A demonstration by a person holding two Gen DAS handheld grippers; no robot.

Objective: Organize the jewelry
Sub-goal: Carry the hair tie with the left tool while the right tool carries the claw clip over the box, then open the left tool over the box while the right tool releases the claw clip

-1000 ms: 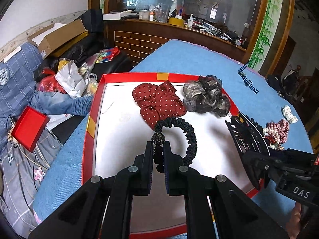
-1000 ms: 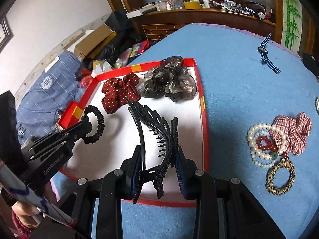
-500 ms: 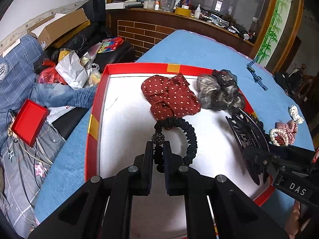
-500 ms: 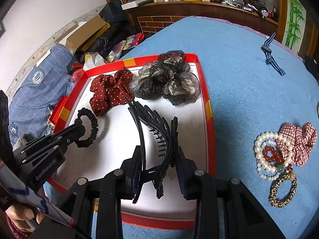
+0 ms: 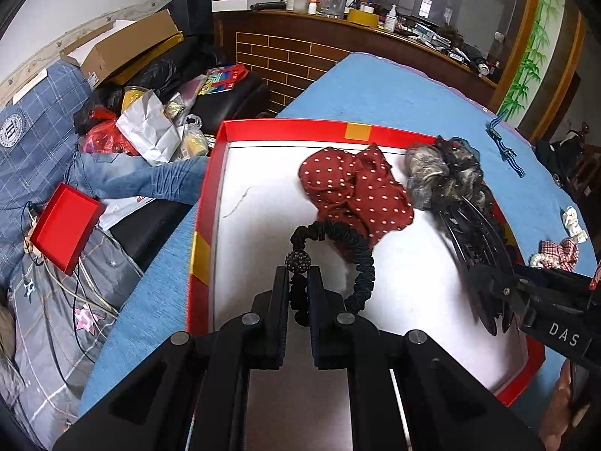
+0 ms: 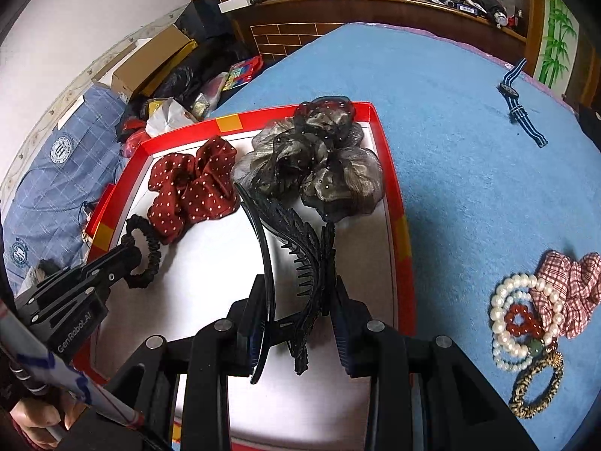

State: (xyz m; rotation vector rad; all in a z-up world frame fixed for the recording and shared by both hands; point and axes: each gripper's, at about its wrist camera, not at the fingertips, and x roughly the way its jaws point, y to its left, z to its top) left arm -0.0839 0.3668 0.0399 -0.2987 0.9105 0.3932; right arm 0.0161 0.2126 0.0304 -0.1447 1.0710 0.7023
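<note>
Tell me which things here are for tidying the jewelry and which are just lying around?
For the job:
- red tray
- black hair tie in left tool
- black hair claw in right tool
- dotted scrunchie
- pearl bracelet

Just lying around:
- cardboard box
- jeans
- striped watch

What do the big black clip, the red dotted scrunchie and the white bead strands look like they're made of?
Clip: probably hard plastic; glossy black, thin rigid molded teeth.
Scrunchie: woven fabric, matte, gathered into soft folds, white dots printed on it.
Bead strands: pearl-like beads with a smooth, soft sheen; real or imitation cannot be told.
</note>
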